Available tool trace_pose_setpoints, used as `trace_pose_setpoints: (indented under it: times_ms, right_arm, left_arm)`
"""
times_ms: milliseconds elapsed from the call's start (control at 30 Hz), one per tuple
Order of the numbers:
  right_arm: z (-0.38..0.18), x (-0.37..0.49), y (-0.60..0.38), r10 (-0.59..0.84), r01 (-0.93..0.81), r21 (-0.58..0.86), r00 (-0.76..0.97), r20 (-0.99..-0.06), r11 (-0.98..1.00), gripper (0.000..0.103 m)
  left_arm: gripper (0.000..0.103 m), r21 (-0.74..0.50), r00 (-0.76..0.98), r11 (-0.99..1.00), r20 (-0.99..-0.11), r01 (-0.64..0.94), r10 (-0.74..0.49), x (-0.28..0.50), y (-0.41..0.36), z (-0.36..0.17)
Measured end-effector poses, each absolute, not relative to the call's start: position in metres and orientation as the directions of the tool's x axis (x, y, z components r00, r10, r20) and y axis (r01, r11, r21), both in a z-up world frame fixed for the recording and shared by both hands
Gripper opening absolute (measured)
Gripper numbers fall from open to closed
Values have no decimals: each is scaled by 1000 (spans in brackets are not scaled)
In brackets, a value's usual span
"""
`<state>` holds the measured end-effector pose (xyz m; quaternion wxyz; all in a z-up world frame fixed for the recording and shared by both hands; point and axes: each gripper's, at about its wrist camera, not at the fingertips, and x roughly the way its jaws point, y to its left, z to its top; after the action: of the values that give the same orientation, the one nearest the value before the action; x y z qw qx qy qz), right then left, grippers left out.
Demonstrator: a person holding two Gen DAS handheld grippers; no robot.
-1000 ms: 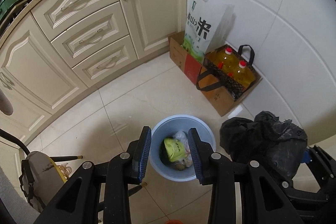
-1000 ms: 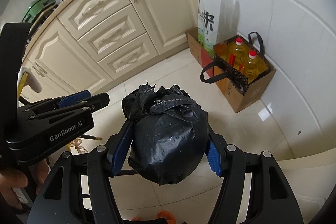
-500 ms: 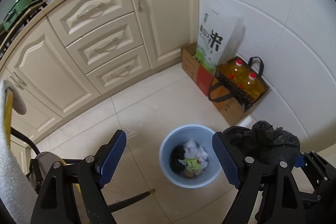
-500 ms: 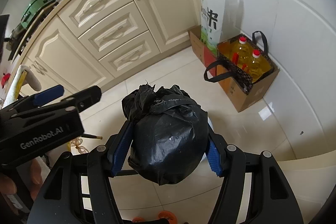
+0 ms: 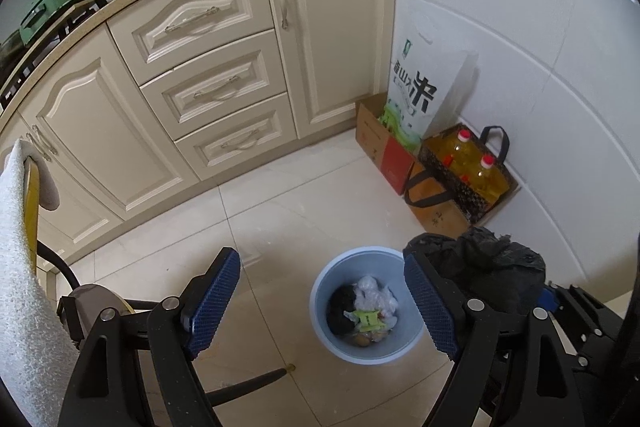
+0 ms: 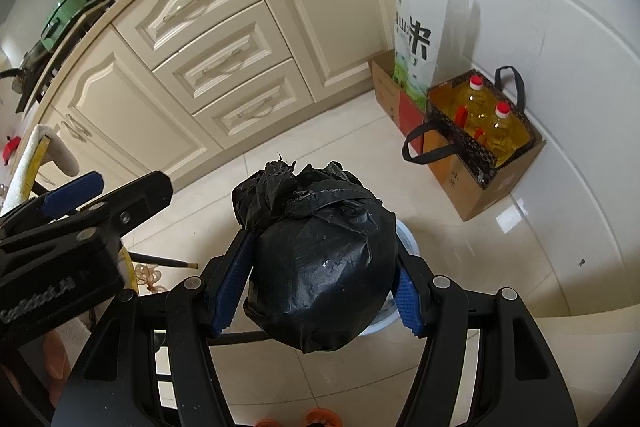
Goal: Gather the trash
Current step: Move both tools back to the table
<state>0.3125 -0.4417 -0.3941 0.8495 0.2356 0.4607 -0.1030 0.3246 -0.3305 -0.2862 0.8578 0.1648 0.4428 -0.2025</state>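
A light blue bin [image 5: 320, 307] stands on the tiled floor, holding a white crumpled bag [image 5: 376, 297], a green wrapper [image 5: 370, 319] and a dark lump. My left gripper [image 5: 318, 259] hovers above and left of it, open, with nothing between its blue pads. A full, knotted black trash bag [image 6: 324, 267] is squeezed between the pads of my right gripper [image 6: 322, 247], which is shut on it. The bag [image 5: 492, 271] hangs just right of the bin, and only a sliver of the bin [image 6: 408, 239] shows behind it.
Cream cabinets [image 5: 208, 87] run along the back. A rice sack [image 5: 416, 95] and a cardboard box with two oil bottles [image 5: 472, 167] stand against the right wall. A chair draped with a white towel [image 5: 20, 267] is at the left. Bare tiles lie around the bin.
My left gripper's jaws have spread wide and it has lifted back from the bin; the green wrapper seen between them now lies in the bin. The black bag has shifted over the bin's edge.
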Motion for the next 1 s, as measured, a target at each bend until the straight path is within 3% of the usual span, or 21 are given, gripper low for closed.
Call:
trace_pose_setpoints:
  times_ms: [233,567,900,1000]
  right_arm:
    - [-390,321,-445,13,439,317,570,-822,841,79]
    - [-373,300,-443,-20,475,287,542,-840,832,79]
    - [-298,261,-411,-70,449,264,601,-796,854,80]
    - [-267,252,-391,-108,426,225,628,-770,876,85]
  left_arm:
    - [81,84,533,867,-816,491,-223,322,-320,-274]
    - [82,49,526,868,-812,494,-253,306,-306,-253]
    - [82,11,565,846,-749,533,-346,242,-259,-182]
    - [82,9,597,845,-712,534,-369,217,-233,-155]
